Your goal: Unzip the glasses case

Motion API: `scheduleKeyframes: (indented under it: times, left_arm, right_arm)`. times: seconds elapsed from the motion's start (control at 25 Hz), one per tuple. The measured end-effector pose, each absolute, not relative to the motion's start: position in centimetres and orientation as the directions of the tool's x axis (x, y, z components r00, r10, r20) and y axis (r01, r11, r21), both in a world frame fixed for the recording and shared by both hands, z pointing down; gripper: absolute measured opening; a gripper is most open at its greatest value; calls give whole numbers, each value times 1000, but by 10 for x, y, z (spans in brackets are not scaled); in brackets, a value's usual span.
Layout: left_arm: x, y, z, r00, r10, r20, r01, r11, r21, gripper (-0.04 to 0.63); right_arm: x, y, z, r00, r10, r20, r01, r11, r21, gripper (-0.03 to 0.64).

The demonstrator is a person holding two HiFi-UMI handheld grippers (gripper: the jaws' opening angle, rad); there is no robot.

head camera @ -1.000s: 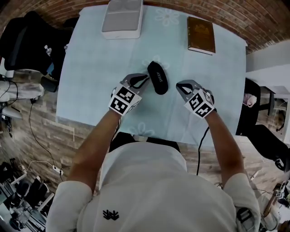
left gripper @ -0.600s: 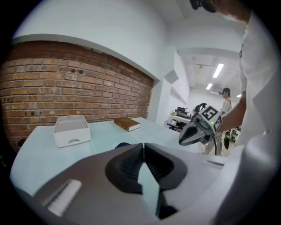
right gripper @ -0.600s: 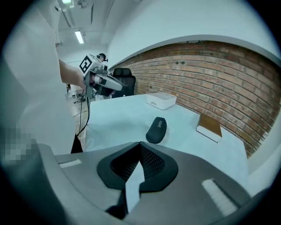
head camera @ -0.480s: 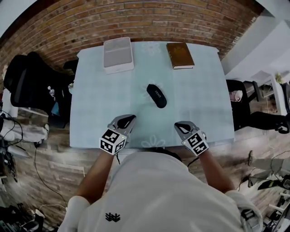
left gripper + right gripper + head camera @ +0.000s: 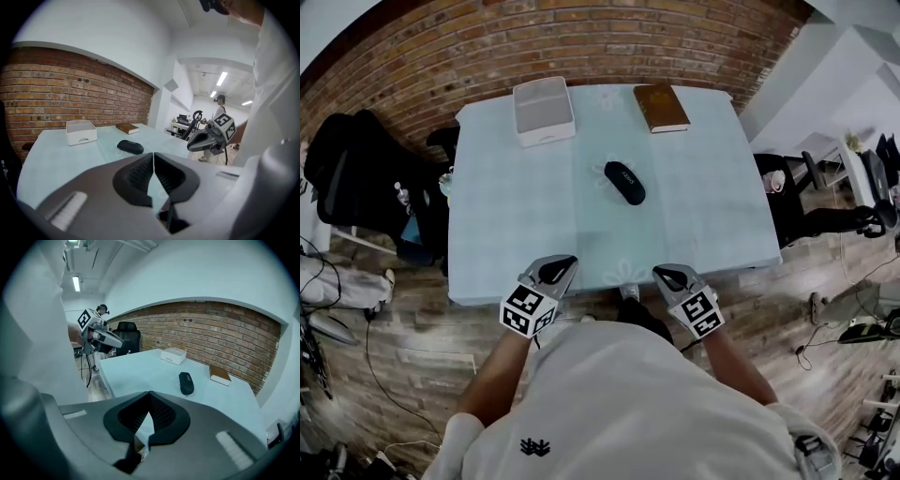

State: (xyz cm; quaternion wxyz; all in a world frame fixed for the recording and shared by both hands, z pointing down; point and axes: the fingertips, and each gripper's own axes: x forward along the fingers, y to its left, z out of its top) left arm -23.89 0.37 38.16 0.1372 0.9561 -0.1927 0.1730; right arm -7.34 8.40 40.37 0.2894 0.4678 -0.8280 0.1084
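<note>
Glasses case (image 5: 624, 182) in middle of table (image 5: 516, 234), long axis far-left to near-right, well ahead between left gripper (image 5: 565, 263) and right gripper (image 5: 664, 273), both closed and empty at near edge

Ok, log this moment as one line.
left tool: shut, empty | right tool: shut, empty | glasses case: on table, no tool touching

glasses case (image 5: 624, 182): middle of table (image 5: 516, 225) | left tongs (image 5: 565, 263), right tongs (image 5: 662, 272): near edge — well apart from case
</note>
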Motion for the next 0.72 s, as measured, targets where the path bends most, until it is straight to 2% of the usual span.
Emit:
scheduleKeyframes:
  times: [0.72]
  left_arm:
    - [-264,57,388,890,-301,343,-395,-884,249,60]
  right_arm:
    - [-115,133,398,-389,-715,581,-829,547,118,-2]
